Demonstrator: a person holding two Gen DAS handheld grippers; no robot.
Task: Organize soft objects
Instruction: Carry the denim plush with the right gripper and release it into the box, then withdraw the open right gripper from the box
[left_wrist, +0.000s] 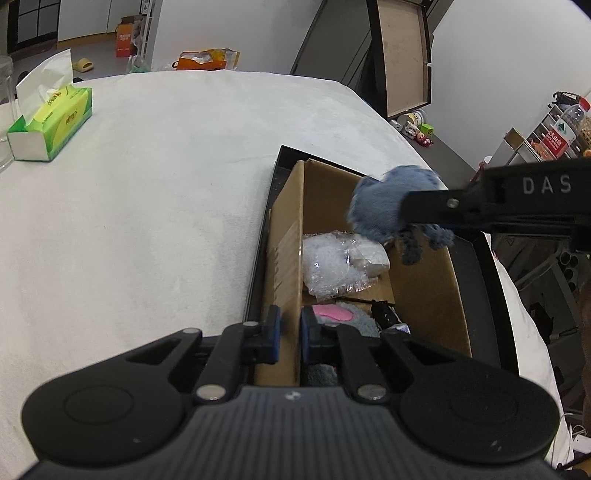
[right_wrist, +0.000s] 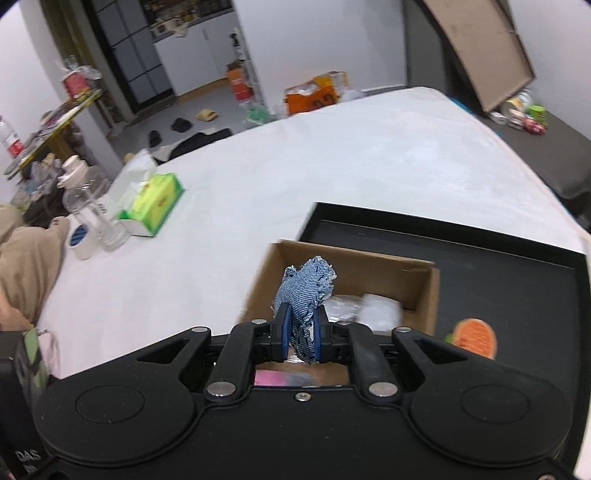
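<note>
An open cardboard box (left_wrist: 424, 291) stands in a black tray (left_wrist: 495, 295) on the white table. My left gripper (left_wrist: 290, 334) is shut on the box's left wall (left_wrist: 286, 258). Inside lie a clear plastic bag of white stuff (left_wrist: 338, 264) and a grey plush with a pink patch (left_wrist: 343, 315). My right gripper (right_wrist: 301, 332) is shut on a blue denim piece (right_wrist: 304, 291) and holds it above the box (right_wrist: 369, 273); it shows in the left wrist view (left_wrist: 384, 210) over the box's far right.
A green tissue box (left_wrist: 51, 118) sits at the table's far left, also in the right wrist view (right_wrist: 153, 201) beside clear bottles (right_wrist: 92, 221). An orange round item (right_wrist: 474, 336) lies in the black tray (right_wrist: 480, 258). Shelves and clutter surround the table.
</note>
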